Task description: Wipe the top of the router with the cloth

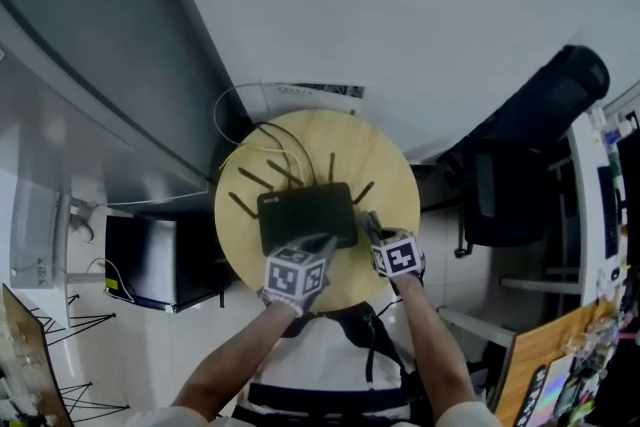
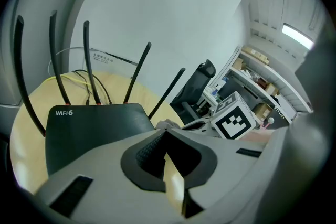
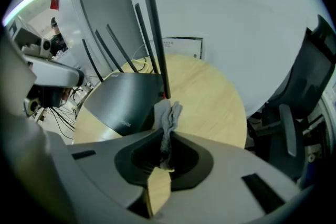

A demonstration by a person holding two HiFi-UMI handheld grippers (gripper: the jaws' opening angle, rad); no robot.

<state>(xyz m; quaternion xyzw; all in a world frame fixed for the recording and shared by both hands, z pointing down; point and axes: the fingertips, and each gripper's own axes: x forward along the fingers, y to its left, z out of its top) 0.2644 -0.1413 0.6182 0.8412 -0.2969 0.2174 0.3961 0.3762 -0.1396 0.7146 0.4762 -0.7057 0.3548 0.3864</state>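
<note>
The black router (image 1: 305, 213) sits in the middle of the round wooden surface (image 1: 385, 165) with its antennas raised, and cables (image 1: 270, 140) trail off behind it. The right gripper (image 3: 167, 136) has its fingers pinched on a crumpled grey cloth (image 3: 169, 115), which stands up from the fingers just beside the router's right front corner. The left gripper (image 2: 161, 132) is at the router's near edge, its fingers pressed together with nothing between them. A dark office chair (image 1: 510, 195) stands off to the right.
</note>
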